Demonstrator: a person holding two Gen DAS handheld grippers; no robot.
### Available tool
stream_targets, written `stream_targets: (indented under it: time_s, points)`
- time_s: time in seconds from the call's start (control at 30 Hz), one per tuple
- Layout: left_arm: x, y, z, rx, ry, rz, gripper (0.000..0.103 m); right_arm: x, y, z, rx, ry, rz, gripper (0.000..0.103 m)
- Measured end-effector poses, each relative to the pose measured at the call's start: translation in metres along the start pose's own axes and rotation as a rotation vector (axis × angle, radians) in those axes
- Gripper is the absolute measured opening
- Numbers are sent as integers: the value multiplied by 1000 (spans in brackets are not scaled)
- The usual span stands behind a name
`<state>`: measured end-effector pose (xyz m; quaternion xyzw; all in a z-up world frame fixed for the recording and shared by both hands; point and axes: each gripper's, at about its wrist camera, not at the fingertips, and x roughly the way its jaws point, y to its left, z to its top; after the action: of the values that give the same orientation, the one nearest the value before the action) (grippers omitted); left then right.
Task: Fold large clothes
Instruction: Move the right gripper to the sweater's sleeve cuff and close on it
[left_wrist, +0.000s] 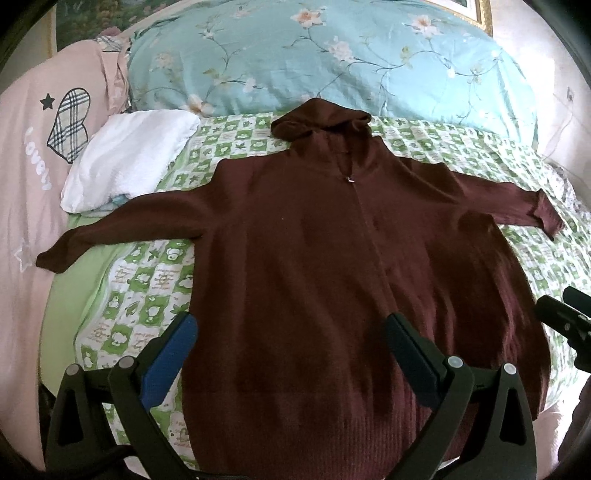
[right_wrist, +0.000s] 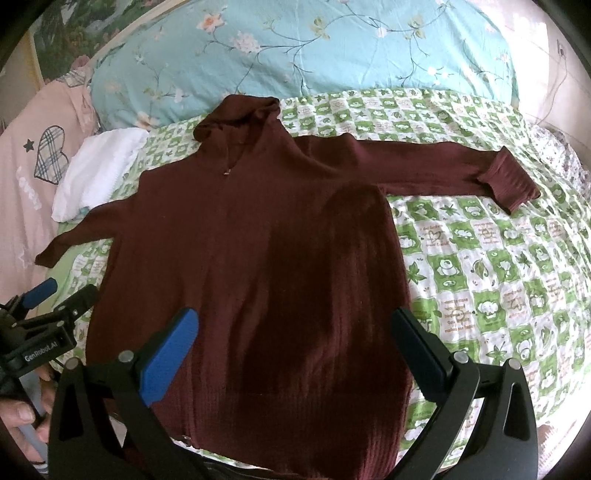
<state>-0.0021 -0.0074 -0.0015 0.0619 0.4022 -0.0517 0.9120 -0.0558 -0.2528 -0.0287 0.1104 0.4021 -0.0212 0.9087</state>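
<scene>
Maroon hooded sweater (left_wrist: 325, 258) lies flat, front up, on the bed (left_wrist: 147, 306), which has a green-and-white checked cover. Hood points toward the floral blue duvet (left_wrist: 332, 55) at the far end; both sleeves spread out sideways. Zip pull (left_wrist: 349, 180) sits at the neck. Left hand-held gripper (left_wrist: 291, 354) hovers over the sweater's lower left part, jaws wide apart, holding nothing. Right hand-held gripper (right_wrist: 295, 350) hangs over the lower right part, jaws also wide apart, empty. From the right wrist view, fingers of a hand (right_wrist: 22, 413) grip the left tool's handle. White folded towel (left_wrist: 125, 158) lies near the left sleeve, beside a pink cloth (left_wrist: 29, 155) with a plaid heart print.
</scene>
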Motion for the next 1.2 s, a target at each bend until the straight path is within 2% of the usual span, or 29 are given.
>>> stream_targets:
  time_s: [0.23, 0.43, 0.53, 0.63, 0.87, 1.03, 1.13, 1.2]
  points:
    - [9, 0, 1, -8, 27, -94, 101, 2, -11, 0, 21, -15, 16, 103]
    - [17, -7, 2, 12, 30, -97, 102, 4, -34, 5, 56, -41, 19, 102]
    - [22, -9, 4, 17, 36, -93, 102, 6, -57, 12, 108, -53, 35, 96]
    - [28, -11, 8, 21, 42, -93, 101, 7, -87, 26, 157, -73, 23, 83]
    - [39, -8, 30, -4, 32, -146, 102, 18, -178, 83, 213, -114, -110, 70]
    - [49, -14, 50, -25, 26, -174, 101, 65, -229, 126, 175, -32, -170, 66]
    - [57, -21, 57, -16, 32, -177, 101, 95, -247, 139, 154, 33, -176, 65]
    - [64, -26, 61, -8, 40, -181, 101, 107, -258, 138, 154, 69, -179, 60]
